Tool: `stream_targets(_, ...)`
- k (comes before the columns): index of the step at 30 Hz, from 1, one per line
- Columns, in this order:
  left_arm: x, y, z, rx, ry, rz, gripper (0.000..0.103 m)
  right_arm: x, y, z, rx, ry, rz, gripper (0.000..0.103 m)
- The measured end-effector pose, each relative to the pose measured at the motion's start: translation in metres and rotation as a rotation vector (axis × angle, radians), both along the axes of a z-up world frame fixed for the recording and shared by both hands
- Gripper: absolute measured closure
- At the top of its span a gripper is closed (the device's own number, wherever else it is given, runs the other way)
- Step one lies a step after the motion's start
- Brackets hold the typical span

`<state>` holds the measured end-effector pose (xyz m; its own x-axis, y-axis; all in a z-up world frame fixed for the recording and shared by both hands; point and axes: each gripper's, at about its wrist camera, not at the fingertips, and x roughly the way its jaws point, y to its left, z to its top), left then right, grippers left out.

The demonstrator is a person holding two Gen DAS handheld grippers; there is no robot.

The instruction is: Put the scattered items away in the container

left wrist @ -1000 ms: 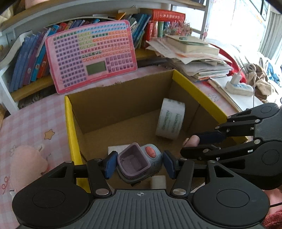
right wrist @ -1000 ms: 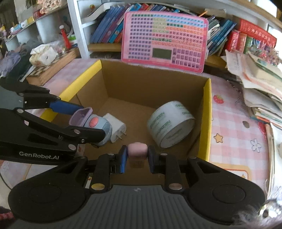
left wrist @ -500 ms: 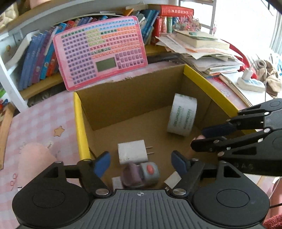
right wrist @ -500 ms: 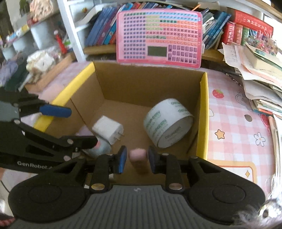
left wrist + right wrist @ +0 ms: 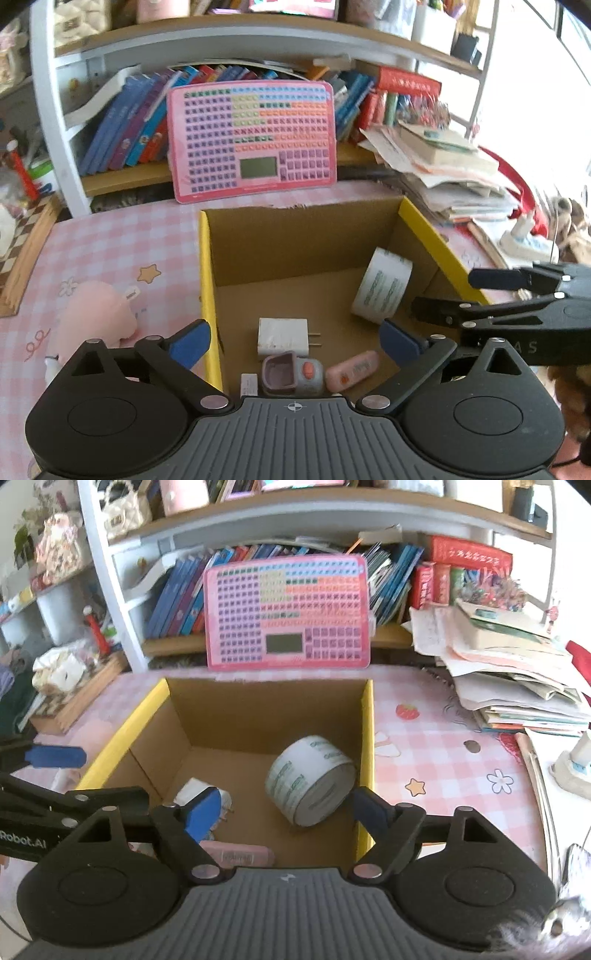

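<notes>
An open cardboard box with yellow rims (image 5: 207, 295) (image 5: 367, 738) holds a white tape roll (image 5: 382, 291) (image 5: 310, 779), a white charger plug (image 5: 282, 335) (image 5: 192, 792), a grey and purple toy (image 5: 291, 374) and a pink eraser (image 5: 352, 371) (image 5: 236, 854). All lie loose on the box floor. My left gripper (image 5: 293, 341) (image 5: 81, 775) hovers over the box's near left part, jaws opening wide, gripping nothing. My right gripper (image 5: 286, 809) (image 5: 458, 295) hovers over the near right part, jaws opening too, with nothing between the pads.
A pink plush (image 5: 96, 314) lies on the pink checked cloth left of the box. A pink toy keyboard (image 5: 255, 136) leans on the bookshelf behind it. Stacked papers and books (image 5: 509, 672) crowd the right side. A wooden tray (image 5: 74, 698) sits far left.
Both grippers opened and rose. The grey toy dropped from the left one and the pink eraser from the right one; both now lie on the box floor.
</notes>
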<state>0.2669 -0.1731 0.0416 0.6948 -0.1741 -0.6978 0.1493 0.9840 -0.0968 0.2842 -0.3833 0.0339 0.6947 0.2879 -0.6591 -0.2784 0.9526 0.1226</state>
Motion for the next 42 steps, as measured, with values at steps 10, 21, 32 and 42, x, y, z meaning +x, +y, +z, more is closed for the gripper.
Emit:
stream_targets(10,-0.039,0.015,0.002,0.104,-0.054,0.112,0.002,-0.045,0.001,0.01,-0.014,-0.101,-0.151,0.008)
stream_targets(21,-0.076,0.028,-0.006,0.143,-0.063,0.072,0.001,-0.099,0.025,0.004,-0.073,-0.149,-0.222,0.0)
stream_targets(32,-0.102,0.055,-0.002,0.15,-0.079,0.046,0.001,-0.136,0.047,0.004,-0.066,-0.15,-0.298,0.0)
stream_targets(42,-0.137,0.091,-0.016,0.136,0.006,0.037,0.001,-0.177,0.083,-0.007,-0.107,-0.079,-0.346,0.0)
